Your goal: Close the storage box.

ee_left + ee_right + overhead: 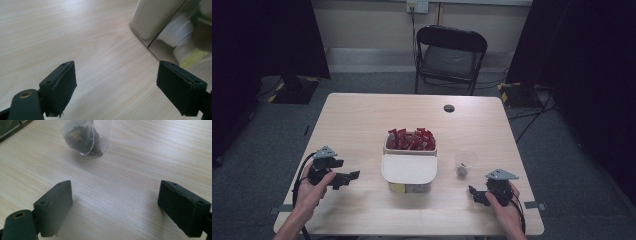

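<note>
The glass cup (465,163) holding a tea bag (83,141) stands just ahead of the right tool (477,195), apart; its jaws gape, empty.

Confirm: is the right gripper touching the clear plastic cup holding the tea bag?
Apart. The right gripper view shows bare tabletop between the right gripper and the cup.

High view looks down across the whole table (362,120); both gripper views skim close above its wood, sharing that surface.

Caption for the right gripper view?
Open right gripper over the wooden table, facing a clear cup with a tea bag.
</note>
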Action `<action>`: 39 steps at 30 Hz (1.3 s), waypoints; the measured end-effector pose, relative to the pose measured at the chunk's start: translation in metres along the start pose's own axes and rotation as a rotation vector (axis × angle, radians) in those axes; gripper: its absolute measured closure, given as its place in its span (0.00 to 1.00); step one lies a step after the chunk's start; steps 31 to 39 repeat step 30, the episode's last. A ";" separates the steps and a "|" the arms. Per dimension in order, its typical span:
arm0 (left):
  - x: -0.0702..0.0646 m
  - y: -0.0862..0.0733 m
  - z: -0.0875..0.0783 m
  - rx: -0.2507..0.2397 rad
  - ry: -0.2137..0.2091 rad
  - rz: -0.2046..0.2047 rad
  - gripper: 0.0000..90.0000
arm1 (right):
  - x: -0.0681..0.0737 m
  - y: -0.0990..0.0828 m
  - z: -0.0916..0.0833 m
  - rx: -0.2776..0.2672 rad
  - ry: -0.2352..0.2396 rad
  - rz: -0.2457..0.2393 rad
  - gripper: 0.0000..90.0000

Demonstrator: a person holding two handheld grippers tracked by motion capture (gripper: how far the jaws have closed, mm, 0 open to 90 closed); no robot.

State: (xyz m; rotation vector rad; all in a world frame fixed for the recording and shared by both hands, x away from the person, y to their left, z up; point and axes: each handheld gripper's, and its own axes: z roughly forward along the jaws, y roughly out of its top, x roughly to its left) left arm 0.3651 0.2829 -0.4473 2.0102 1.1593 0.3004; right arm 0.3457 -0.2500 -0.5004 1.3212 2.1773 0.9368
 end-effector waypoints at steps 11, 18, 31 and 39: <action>0.010 -0.020 0.016 0.062 0.010 -0.036 0.18 | 0.000 0.000 0.000 -0.001 -0.001 0.000 0.13; 0.011 -0.029 0.029 0.079 0.063 -0.021 0.17 | 0.000 0.000 0.000 -0.001 -0.002 -0.001 0.13; 0.002 -0.036 0.043 0.021 0.149 0.097 0.04 | 0.000 0.000 0.000 0.000 -0.002 0.001 0.13; 0.002 -0.036 0.043 0.021 0.149 0.097 0.04 | 0.000 0.000 0.000 0.000 -0.002 0.001 0.13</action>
